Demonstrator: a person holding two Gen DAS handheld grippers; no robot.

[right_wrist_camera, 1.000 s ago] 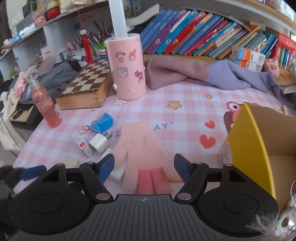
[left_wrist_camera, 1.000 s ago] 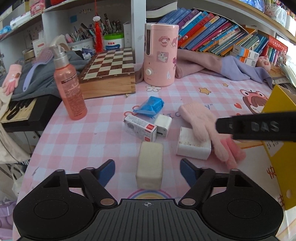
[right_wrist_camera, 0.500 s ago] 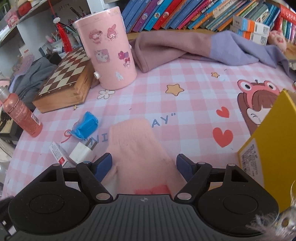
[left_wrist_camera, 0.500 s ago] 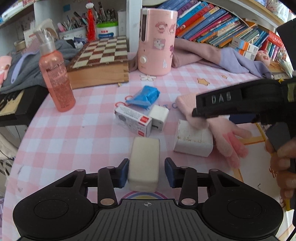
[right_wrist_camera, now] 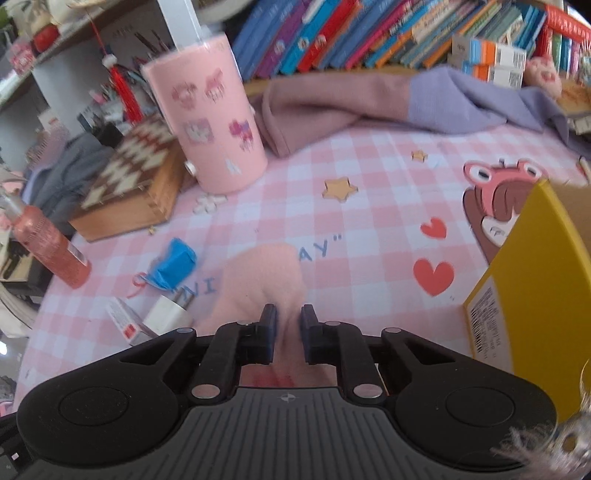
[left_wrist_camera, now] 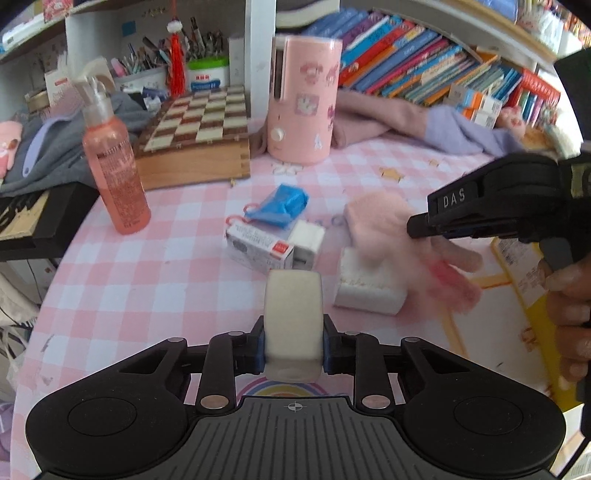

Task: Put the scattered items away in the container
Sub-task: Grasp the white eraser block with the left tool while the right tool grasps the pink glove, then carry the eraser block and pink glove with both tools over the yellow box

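My left gripper (left_wrist_camera: 293,345) is shut on a cream rectangular block (left_wrist_camera: 293,314) on the pink checked cloth. My right gripper (right_wrist_camera: 287,334) is shut on a pink glove (right_wrist_camera: 264,280), bunching its fabric between the pads. In the left wrist view the right gripper (left_wrist_camera: 415,227) pinches that glove (left_wrist_camera: 384,225), whose fingers hang blurred over a white foam block (left_wrist_camera: 369,295). Scattered nearby are a blue pouch (left_wrist_camera: 282,205), a white-and-red small box (left_wrist_camera: 258,249) and a white charger (left_wrist_camera: 304,240). The yellow cardboard container (right_wrist_camera: 532,280) stands at the right.
A pink spray bottle (left_wrist_camera: 114,166), a wooden chess box (left_wrist_camera: 195,136) and a pink cylinder with stickers (left_wrist_camera: 303,99) stand behind the items. A mauve and lilac garment (right_wrist_camera: 388,99) lies before a row of books (right_wrist_camera: 369,33). A hand (left_wrist_camera: 570,314) holds the right gripper.
Both grippers closed: the left on the cream block, the right on the pink glove, whose fabric is now bunched and lifted. The right gripper dropped and shifted toward the glove.
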